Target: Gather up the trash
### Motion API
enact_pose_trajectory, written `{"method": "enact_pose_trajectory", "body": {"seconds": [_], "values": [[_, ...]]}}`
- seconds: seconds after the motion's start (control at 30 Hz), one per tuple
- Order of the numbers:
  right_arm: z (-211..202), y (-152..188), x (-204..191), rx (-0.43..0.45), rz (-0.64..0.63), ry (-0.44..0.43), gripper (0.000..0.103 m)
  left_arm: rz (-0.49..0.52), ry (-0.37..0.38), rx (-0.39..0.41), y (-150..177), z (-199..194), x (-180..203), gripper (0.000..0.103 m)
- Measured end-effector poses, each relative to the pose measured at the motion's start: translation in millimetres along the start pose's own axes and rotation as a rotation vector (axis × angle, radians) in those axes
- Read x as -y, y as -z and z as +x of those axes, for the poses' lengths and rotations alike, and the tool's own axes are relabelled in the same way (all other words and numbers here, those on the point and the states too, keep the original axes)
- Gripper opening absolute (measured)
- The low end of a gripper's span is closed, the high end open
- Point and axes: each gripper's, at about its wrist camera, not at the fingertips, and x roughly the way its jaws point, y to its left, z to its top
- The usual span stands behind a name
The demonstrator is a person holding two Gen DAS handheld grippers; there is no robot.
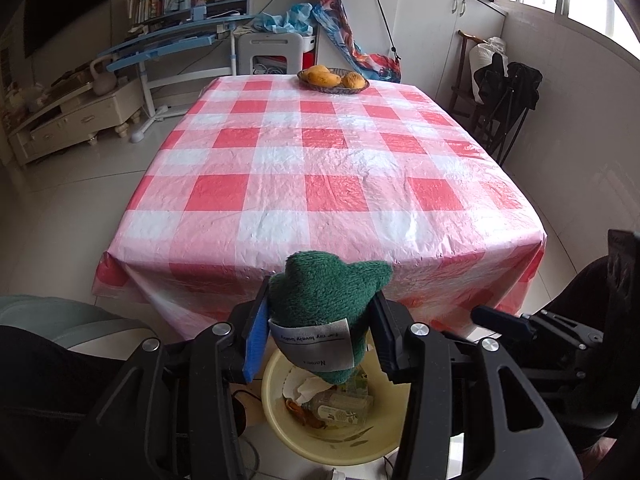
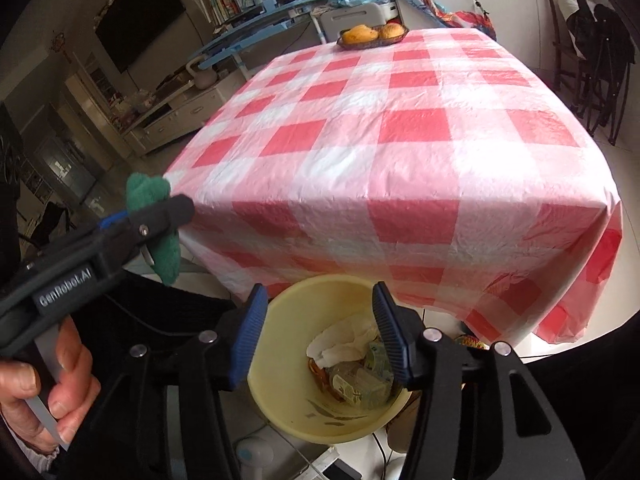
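My left gripper [image 1: 320, 312] is shut on a green knitted cloth [image 1: 328, 292] with a grey label and holds it above a yellow bin [image 1: 280, 420]. The bin holds white tissue, peel and crumpled packaging. In the right wrist view the left gripper [image 2: 160, 216] with the green cloth [image 2: 150, 194] shows at the left, in front of the table's near left corner. My right gripper [image 2: 320, 332] is open and empty, just above the yellow bin [image 2: 280, 404], which stands below the table's front edge.
A table with a red and white checked cloth [image 1: 320, 168] fills the middle; it also shows in the right wrist view [image 2: 400, 140]. A basket of fruit [image 1: 333, 79] sits at its far edge. Folded black chairs [image 1: 504, 92] stand at the right, a blue desk [image 1: 168, 44] at the back left.
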Motion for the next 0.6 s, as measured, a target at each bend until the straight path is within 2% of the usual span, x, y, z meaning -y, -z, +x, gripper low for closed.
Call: {"method": "enact_pose_trajectory", "body": {"seconds": [0.07,0.13,0.3,0.47,0.6], "values": [[-6.9,-1.0,2.5,0.046,0.013,0.009,0.057,0.008,-0.003,-0.014,2.7,2.4,2.2,0.043],[-14.1,-2.7,3.1,0.091,0.020,0.021,0.064,0.019,-0.006,-0.028,5.3,4.7,4.9,0.044],[-28.4,-9.2,5.1,0.184,0.022,0.047,0.070,0.047,-0.007,-0.093,14.1,15.1,11.1,0.054],[-34.0,-15.5,10.6,0.230,0.047,0.072,0.076,0.075,-0.021,-0.121,17.7,20.5,16.8,0.075],[-40.1,-18.9,15.4,0.256,0.056,0.093,0.080,0.081,-0.034,-0.101,16.9,17.5,17.8,0.081]]}}
